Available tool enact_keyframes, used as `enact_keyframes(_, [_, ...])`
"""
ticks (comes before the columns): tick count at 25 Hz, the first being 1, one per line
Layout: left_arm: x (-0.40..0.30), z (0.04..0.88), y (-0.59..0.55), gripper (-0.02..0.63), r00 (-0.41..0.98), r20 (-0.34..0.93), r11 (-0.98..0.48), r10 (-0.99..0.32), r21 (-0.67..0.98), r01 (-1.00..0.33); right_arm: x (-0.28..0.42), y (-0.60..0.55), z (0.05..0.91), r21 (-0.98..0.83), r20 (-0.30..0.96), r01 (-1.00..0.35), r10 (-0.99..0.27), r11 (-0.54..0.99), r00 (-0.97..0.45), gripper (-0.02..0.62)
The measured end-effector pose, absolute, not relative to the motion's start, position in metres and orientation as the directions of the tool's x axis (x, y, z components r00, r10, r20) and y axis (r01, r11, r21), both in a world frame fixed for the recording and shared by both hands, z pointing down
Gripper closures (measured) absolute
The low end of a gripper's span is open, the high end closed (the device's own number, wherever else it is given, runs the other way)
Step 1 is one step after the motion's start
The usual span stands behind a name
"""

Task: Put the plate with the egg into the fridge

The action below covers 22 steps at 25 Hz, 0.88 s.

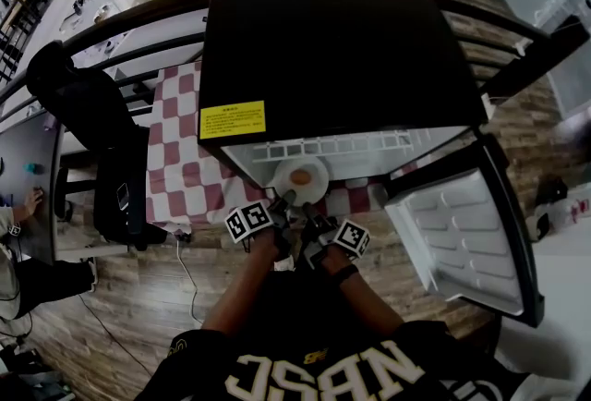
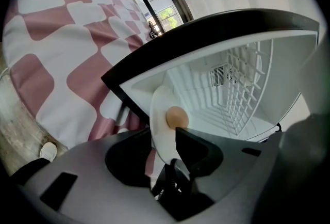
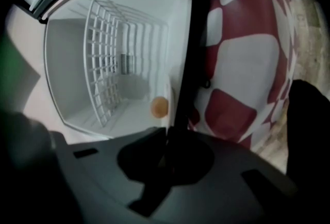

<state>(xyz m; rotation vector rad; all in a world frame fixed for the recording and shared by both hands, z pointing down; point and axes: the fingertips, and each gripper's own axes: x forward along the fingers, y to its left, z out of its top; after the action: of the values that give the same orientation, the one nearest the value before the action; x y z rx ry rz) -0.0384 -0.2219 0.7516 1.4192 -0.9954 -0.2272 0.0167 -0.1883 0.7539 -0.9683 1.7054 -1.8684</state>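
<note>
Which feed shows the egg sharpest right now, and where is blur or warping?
Left gripper view: sharp, well lit egg on plate, fisheye curving the fridge. Right gripper view: softer, dim foreground, egg slightly blurred. Head view: heavy barrel distortion, dark edges, egg tiny.

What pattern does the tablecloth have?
Red-and-white checked tablecloth, best in the left gripper view.

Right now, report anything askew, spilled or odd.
Nothing stands out. The plate is at the open fridge mouth, egg mid-plate, nothing spilled, with the left hand-held gripper and right hand-held gripper both clamped on its near rim.
</note>
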Motion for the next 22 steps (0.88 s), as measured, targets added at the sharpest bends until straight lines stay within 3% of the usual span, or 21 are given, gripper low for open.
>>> enact_keyframes(13, [-0.048,0.738,-0.216,0.456,0.613,0.415,0.170,-0.672,0.892,-0.418,0.007,-0.235,0.747,-0.984,0.177,-0.093,-0.771,-0.152,-0.612,0.565])
enact_keyframes(22, [-0.055,0.734,-0.207,0.456,0.615,0.416,0.165,-0.670,0.891,-0.423,0.010,-0.264,0.751,-0.970,0.242,-0.131,-0.791,-0.204,-0.562,0.565])
